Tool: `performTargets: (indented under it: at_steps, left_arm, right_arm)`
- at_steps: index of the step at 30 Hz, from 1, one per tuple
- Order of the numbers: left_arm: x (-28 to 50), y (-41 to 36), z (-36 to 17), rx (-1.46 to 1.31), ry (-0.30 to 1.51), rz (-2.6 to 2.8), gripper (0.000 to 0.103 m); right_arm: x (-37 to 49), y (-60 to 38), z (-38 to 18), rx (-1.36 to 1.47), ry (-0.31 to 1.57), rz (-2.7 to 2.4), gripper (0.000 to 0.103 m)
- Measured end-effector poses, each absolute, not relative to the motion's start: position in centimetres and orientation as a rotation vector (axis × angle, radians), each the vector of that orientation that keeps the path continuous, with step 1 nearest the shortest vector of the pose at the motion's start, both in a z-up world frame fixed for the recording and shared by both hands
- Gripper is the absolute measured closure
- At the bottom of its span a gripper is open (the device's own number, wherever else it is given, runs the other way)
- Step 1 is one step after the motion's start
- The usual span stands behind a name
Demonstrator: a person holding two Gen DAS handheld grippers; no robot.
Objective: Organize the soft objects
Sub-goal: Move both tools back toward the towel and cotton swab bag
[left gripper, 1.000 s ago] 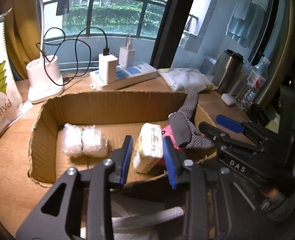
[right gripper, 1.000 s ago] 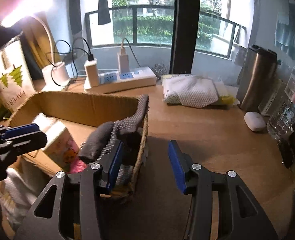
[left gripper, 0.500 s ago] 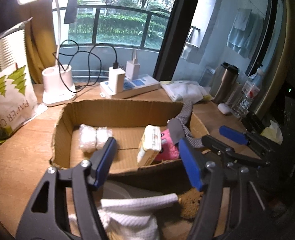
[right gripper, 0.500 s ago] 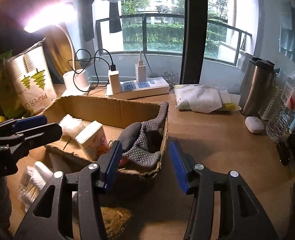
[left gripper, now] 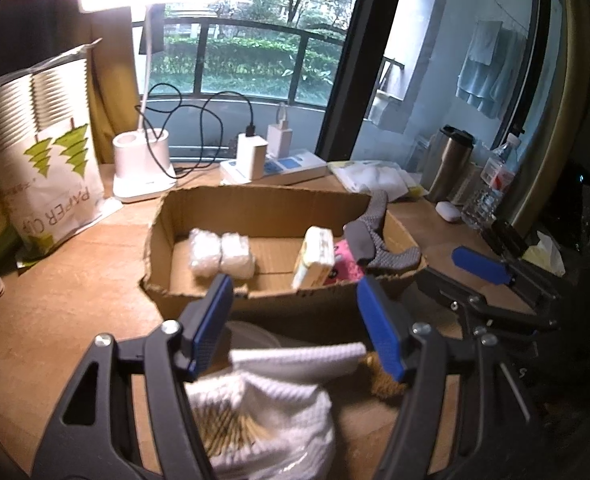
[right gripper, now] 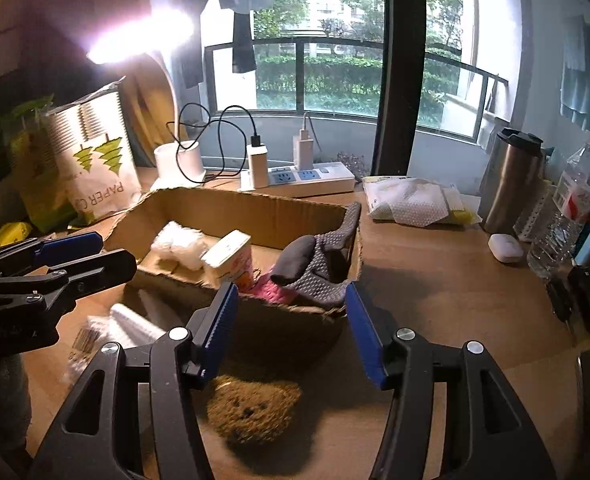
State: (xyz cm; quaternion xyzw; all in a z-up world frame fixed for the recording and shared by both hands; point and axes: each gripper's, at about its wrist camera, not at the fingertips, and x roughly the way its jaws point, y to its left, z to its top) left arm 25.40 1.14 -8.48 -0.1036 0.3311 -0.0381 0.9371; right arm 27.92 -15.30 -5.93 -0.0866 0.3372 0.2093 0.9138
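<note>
In the left wrist view, the left gripper (left gripper: 295, 324) is hanging with its blue-padded jaws spread wide and nothing between them, just in front of the near wall of the cardboard box (left gripper: 255, 208). Inside the box, two white wrapped bundles (left gripper: 221, 254) are lying toward the left side, a pale tissue pack (left gripper: 314, 254) is standing on edge right of the middle with a pink item (left gripper: 345, 268) beside it, and a grey sock (left gripper: 369, 236) is draping over the right wall. Just in front of the box, below the jaws, a white waffle cloth (left gripper: 271, 400) is lying in a clear bag, and a brown plush toy (left gripper: 383, 380) is peeking out beside it. The right gripper (left gripper: 491, 276) is showing to the right of the box, its jaws parted.

In the right wrist view, the right gripper (right gripper: 291, 332) is holding its jaws wide apart and empty, in front of the box's (right gripper: 231, 208) near right corner. The plush toy (right gripper: 251, 408) is lying on the table (right gripper: 447, 280) just in front of the box, beneath the jaws. The sock (right gripper: 319, 264) is sitting in the box's right end, the tissue pack (right gripper: 229, 258) near the middle, the white bundles (right gripper: 179, 244) behind it. The left gripper (right gripper: 55, 260) is reaching in left of the box, above the bagged cloth (right gripper: 115, 328). A power strip (right gripper: 299, 180) is lying behind the box.
</note>
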Motion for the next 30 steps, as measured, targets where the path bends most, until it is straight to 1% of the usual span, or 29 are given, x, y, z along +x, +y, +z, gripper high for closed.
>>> performTargets:
  at_steps: [17,30]
  left_arm:
    - [19.7,3.6,-10.4,-0.238,0.687,-0.034,0.037]
    - [18.6,5.2,-13.5,-0.259,0.75,-0.009,0.037]
  right_arm:
    - [23.5,-13.9,-7.5,-0.207,0.721,0.448,0.044]
    - [22.8,-11.9,-9.4,-0.22,0.767,0.499,0.043]
